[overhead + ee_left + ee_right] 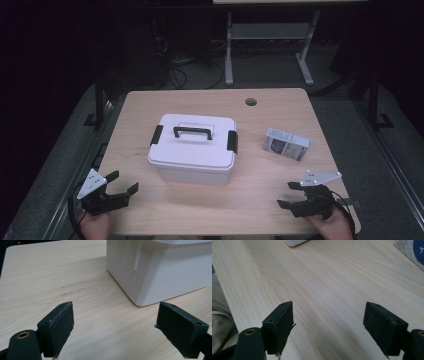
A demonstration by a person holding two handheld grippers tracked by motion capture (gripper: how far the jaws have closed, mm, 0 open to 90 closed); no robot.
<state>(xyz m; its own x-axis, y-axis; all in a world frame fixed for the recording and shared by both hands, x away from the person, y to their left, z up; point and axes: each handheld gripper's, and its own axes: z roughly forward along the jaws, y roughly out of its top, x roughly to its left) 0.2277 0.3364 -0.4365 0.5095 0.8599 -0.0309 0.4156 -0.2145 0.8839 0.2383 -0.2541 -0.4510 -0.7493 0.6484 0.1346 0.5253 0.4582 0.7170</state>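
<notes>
Jaws on my left gripper [122,183] and right gripper [288,194] are hanging wide apart, holding nothing. White box [192,147] is sitting mid-table [165,210] between them. Its smooth sides are looking slippery; I am risking shoving it.

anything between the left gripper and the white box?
Nothing: bare table runs from the open left gripper to the white box. The left gripper view shows it, and the high view agrees.

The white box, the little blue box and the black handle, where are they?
White box [192,165], high view, front wall.
Blue box [286,144], high view, top face.
Handle [193,131], high view, middle of the black bar on the lid.
</notes>
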